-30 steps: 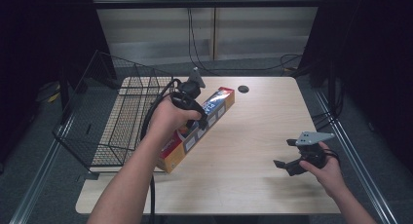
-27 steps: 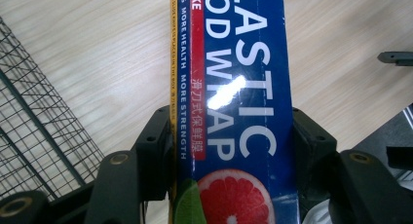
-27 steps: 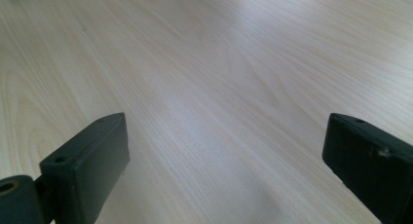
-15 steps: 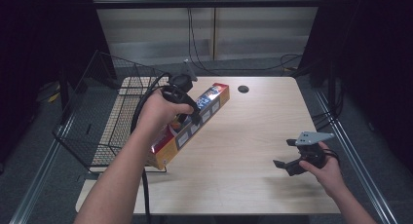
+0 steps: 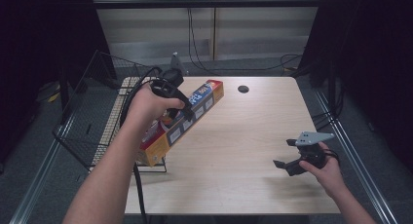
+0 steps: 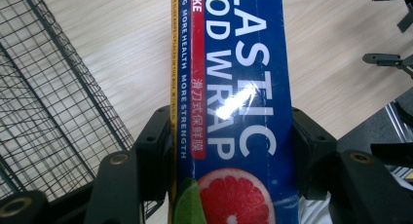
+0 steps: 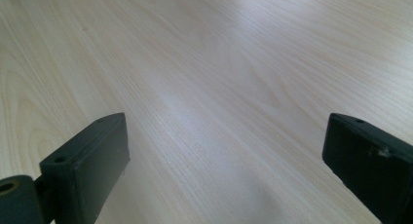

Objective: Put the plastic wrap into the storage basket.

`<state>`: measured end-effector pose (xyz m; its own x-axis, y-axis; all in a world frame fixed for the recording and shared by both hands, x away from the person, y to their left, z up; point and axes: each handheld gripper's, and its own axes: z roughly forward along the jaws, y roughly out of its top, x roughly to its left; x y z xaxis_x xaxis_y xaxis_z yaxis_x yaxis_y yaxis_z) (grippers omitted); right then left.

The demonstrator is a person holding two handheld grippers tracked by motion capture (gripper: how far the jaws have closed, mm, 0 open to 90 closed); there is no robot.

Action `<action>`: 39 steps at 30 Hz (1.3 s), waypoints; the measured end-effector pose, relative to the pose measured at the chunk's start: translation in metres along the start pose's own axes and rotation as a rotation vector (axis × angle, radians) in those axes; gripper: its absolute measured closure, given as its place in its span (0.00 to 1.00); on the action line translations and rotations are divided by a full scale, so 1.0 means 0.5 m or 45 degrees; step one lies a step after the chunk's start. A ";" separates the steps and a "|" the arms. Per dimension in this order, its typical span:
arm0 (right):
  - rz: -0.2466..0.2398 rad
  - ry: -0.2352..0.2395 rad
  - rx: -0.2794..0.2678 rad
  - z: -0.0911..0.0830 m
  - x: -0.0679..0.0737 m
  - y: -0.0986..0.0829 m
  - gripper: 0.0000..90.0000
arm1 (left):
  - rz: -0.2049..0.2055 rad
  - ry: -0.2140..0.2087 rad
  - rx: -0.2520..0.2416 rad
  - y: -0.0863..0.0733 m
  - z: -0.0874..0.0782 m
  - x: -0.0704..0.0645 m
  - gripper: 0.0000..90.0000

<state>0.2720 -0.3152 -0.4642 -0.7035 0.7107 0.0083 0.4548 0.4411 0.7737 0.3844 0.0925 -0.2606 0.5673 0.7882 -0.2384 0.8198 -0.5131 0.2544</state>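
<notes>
Pale wood is spreading under everything as the desk [image 5: 243, 151] is carrying the work, with dark curtains standing behind it. Nearest, the right tongs [image 5: 284, 155] are hovering low over the bare desk at its right side, jaws spread wide with nothing between them. Farther off, the left tongs [image 5: 187, 109] are pinching the plastic wrap box [image 5: 182, 121] across its width, one jaw pressing on each long side. The box is slanting in the air above the desk's left edge, its near end over the wire basket [image 5: 90, 131]. Compared with half a second ago, the box is sitting slightly farther left, toward the basket, while the right tongs are staying put.
</notes>
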 end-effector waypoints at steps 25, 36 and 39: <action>0.004 -0.003 -0.005 -0.002 0.000 0.001 0.03 | -0.112 0.071 -0.035 -0.030 -0.058 0.058 0.49; 0.003 -0.007 -0.004 0.000 0.001 0.001 0.03 | -0.173 0.092 -0.064 -0.041 -0.080 0.078 0.49; 0.006 -0.002 -0.001 0.001 0.001 0.001 0.03 | -0.185 0.094 -0.070 -0.044 -0.084 0.084 0.49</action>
<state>0.2720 -0.3144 -0.4641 -0.7005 0.7136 0.0106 0.4573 0.4374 0.7743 0.3871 0.1512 -0.2366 0.4342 0.8765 -0.2077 0.8861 -0.3741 0.2738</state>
